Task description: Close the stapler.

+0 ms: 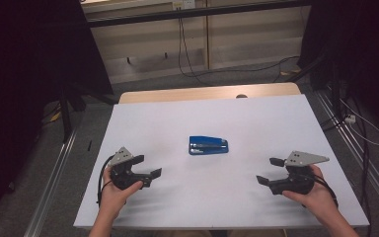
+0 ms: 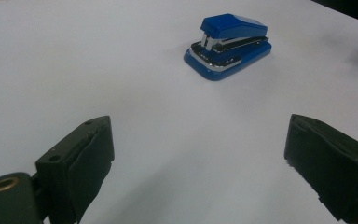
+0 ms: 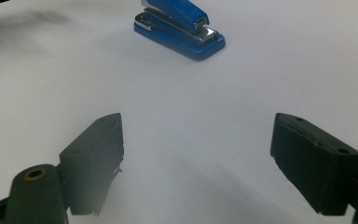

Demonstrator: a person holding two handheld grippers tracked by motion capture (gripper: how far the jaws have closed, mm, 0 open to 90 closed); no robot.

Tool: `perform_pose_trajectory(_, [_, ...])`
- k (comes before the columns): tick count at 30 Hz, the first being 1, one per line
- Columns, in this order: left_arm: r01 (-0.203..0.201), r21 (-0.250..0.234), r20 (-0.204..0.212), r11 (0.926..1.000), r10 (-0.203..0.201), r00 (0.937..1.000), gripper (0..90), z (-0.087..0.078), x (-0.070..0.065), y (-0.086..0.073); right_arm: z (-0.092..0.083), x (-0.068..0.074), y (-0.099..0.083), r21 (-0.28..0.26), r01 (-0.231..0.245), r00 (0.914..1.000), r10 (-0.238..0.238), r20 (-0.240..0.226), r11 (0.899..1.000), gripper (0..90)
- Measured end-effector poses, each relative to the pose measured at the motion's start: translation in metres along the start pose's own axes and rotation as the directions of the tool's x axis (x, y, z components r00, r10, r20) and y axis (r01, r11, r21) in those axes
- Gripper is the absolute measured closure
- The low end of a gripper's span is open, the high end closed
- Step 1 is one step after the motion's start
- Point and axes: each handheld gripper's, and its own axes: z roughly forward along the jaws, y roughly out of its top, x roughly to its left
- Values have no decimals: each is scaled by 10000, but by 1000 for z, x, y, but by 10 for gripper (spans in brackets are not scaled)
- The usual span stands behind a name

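A blue stapler (image 1: 208, 145) with metal trim lies near the middle of the white table (image 1: 187, 113). My left gripper (image 1: 147, 166) is held low at the front left, jaws wide open and empty, pointing toward the stapler (image 2: 228, 44) some way ahead. At the front right, my right gripper (image 1: 270, 171) is likewise open with nothing between its jaws, facing left toward the stapler (image 3: 179, 28). The stapler lies between the two grippers, apart from both.
A wooden strip (image 1: 207, 92) runs along the table's far edge. Metal rails (image 1: 54, 173) flank the table on both sides. Cables (image 1: 187, 59) trail over the grey floor behind, before a pale wall panel and dark curtains.
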Motion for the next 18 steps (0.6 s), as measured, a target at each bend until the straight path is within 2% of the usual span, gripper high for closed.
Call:
perform_pose_trajectory(10, [-140, 102, -223, 9998, 142, 9996, 63, -13, 2, -10, -8, 1, -6, -66, 24, 10000, -24, 56, 10000, 173])
perform_pose_trajectory(18, [-126, 143, -283, 9998, 130, 9995, 64, -15, 3, -11, -4, -1, -8, 35, 138, 9999, -139, 58, 9999, 172])
